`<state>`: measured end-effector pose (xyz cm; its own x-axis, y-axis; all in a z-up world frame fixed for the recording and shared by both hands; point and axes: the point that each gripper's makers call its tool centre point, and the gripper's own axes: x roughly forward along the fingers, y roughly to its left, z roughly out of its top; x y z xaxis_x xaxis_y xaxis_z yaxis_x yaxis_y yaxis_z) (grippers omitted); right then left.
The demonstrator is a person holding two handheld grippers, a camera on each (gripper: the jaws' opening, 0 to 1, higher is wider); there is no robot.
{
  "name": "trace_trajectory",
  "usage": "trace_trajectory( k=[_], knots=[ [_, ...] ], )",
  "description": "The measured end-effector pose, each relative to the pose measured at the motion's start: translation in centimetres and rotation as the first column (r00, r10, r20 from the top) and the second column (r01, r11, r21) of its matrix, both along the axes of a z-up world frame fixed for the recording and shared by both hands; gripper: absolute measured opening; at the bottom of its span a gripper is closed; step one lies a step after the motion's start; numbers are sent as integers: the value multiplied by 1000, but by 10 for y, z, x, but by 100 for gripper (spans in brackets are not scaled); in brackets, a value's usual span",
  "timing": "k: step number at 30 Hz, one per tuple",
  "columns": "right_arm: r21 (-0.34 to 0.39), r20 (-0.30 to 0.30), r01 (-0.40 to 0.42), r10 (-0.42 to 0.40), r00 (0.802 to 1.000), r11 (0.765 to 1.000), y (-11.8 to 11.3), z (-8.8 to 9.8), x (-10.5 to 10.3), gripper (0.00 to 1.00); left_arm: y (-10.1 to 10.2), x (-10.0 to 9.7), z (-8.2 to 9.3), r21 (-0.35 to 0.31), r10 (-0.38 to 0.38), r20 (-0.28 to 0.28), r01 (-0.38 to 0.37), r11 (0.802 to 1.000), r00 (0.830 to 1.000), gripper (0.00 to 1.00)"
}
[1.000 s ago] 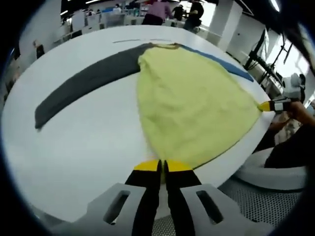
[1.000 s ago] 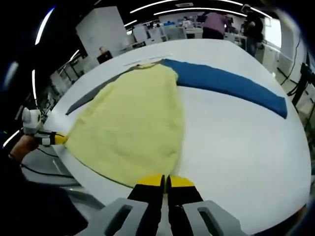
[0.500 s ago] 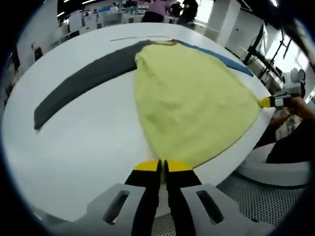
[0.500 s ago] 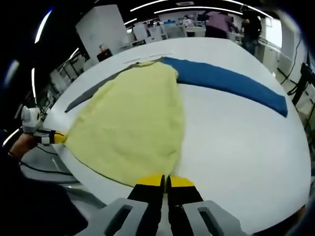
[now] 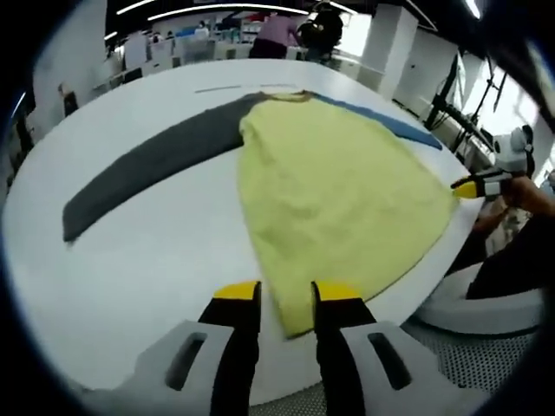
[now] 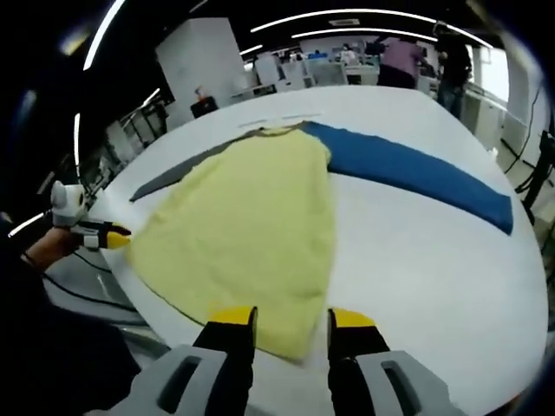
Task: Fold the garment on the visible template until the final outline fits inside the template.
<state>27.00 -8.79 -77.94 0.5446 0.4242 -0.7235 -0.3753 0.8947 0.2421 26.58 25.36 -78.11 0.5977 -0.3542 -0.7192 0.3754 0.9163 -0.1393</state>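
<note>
I take the yellow garment (image 5: 334, 195) as my landmark. It lies flat on the white counter (image 5: 147, 251), spread like a wide fan, narrow at the far end and broad at the near edge of the counter. In the left gripper view, my left gripper (image 5: 286, 299) stands at the near corner of the garment, its two jaws spread apart, and the corner of the cloth lies between them without being pinched. In the right gripper view, my right gripper (image 6: 290, 322) stands at the other near corner of the garment (image 6: 247, 234), also with its jaws spread, the hem lying between them, loose.

The garment looks like soft knit cloth, matte, with a rounded hem. I count two long sleeves coming out from its far end: one grey sleeve (image 5: 143, 160), which lies on the left gripper's side of the garment, and one blue sleeve (image 6: 416, 173), which lies on the right gripper's side. Both are flat, slightly curved bands. The counter is smooth and white with a rounded edge. Each gripper has yellow tips on black jaws.
</note>
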Motion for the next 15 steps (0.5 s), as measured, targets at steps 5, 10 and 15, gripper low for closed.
trace_trajectory(
  k=[5,10,15],
  knots=[
    [29,27,-2,1,1000,1000,-2,10,10,49,-6,9,9,-16,-26,63,27,1000,998,33],
    [23,83,2,-4,997,1000,-12,18,25,58,-14,15,15,-33,-51,104,54,998,993,37],
    [20,112,30,-32,993,999,-26,23,36,76,-19,20,17,-47,-57,126,63,997,990,47]
  ],
)
